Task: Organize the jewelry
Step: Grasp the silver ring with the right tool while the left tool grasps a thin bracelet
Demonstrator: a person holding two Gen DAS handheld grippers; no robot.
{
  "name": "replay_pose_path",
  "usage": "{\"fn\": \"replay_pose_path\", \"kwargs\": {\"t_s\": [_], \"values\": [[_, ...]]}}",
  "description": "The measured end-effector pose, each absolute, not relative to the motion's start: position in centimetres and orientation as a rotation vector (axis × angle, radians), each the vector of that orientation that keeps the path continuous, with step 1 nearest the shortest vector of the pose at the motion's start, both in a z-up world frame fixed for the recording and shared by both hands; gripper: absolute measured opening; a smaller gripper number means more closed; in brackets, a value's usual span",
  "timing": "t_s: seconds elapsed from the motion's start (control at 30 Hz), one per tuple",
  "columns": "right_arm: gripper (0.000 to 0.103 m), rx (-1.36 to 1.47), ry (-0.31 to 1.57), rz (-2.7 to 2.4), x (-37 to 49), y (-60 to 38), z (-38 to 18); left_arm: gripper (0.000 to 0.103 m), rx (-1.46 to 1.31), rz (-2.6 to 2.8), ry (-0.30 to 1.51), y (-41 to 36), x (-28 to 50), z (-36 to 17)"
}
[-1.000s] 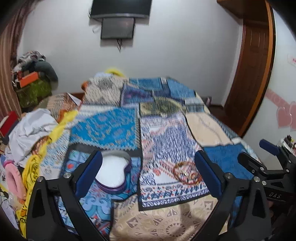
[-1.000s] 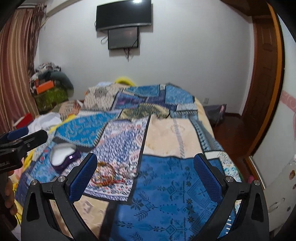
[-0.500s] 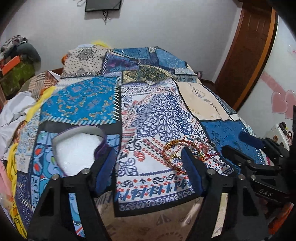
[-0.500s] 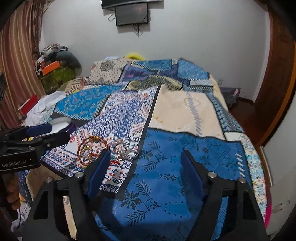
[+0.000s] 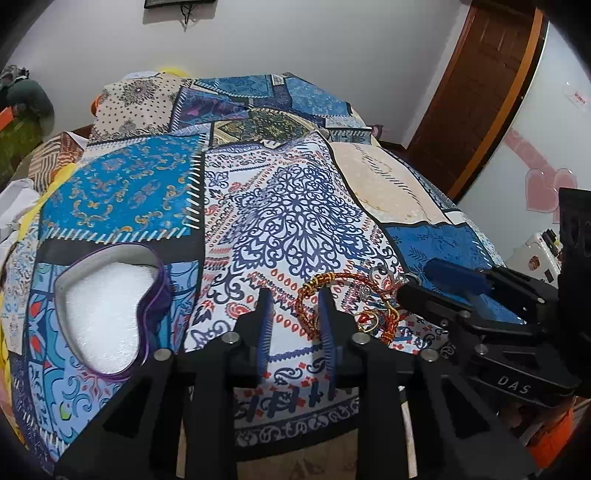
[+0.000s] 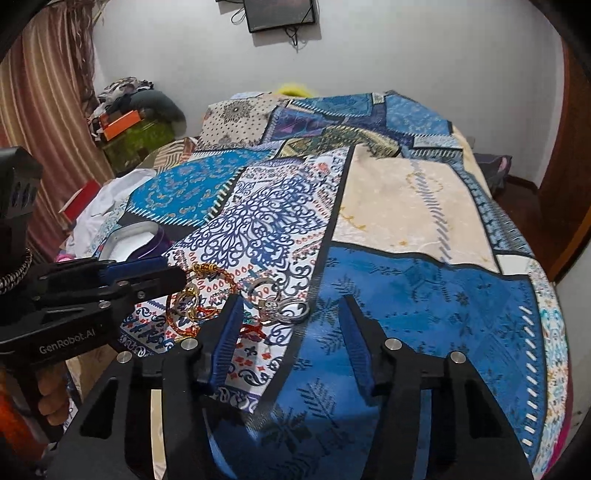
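A pile of jewelry lies on the patterned bedspread: a red and gold bangle (image 5: 314, 295), gold rings (image 6: 190, 302) and silver rings (image 6: 277, 302). A heart-shaped purple box (image 5: 107, 310) with white foam lining lies open to its left. My left gripper (image 5: 293, 299) is open but narrowed, its fingers straddling the bangle's left side. My right gripper (image 6: 290, 306) is open, just right of the silver rings; it also shows in the left wrist view (image 5: 439, 280).
The bedspread (image 6: 406, 206) covers the whole bed. Clothes (image 6: 107, 210) are piled at the left edge. A wooden door (image 5: 480, 92) stands at the right. A monitor (image 6: 280, 14) hangs on the far wall.
Both grippers have dropped toward the jewelry pile and both have narrowed. The left one now straddles the bangle; the right one sits beside the silver rings.
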State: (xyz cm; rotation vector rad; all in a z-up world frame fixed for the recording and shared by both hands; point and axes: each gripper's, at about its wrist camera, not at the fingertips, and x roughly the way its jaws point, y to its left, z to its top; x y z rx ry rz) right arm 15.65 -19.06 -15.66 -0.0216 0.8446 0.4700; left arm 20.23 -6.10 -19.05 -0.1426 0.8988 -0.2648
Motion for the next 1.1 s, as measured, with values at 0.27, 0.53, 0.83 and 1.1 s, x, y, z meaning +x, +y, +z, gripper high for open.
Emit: {"fn": "replay_pose_path", "kwargs": {"t_s": [0.27, 0.53, 0.83, 1.1], "values": [[0.032, -0.021, 0.863, 0.466, 16.2, -19.0, -16.4, 0.009, -0.180, -0.273, 0.907, -5.7, 20.9, -20.1], [0.028, -0.010, 0.860, 0.459, 16.1, -19.1, -16.2, 0.002, -0.190, -0.275, 0.893, -5.7, 20.6, -19.6], [0.028, 0.005, 0.811, 0.453, 15.1, -19.3, -13.8, 0.002, -0.185, -0.270, 0.821, -5.3, 19.0, -16.7], [0.028, 0.005, 0.751, 0.451, 13.6, -18.7, -11.3, 0.002, -0.194, -0.254, 0.752, -4.1, 17.0, -14.1]]}}
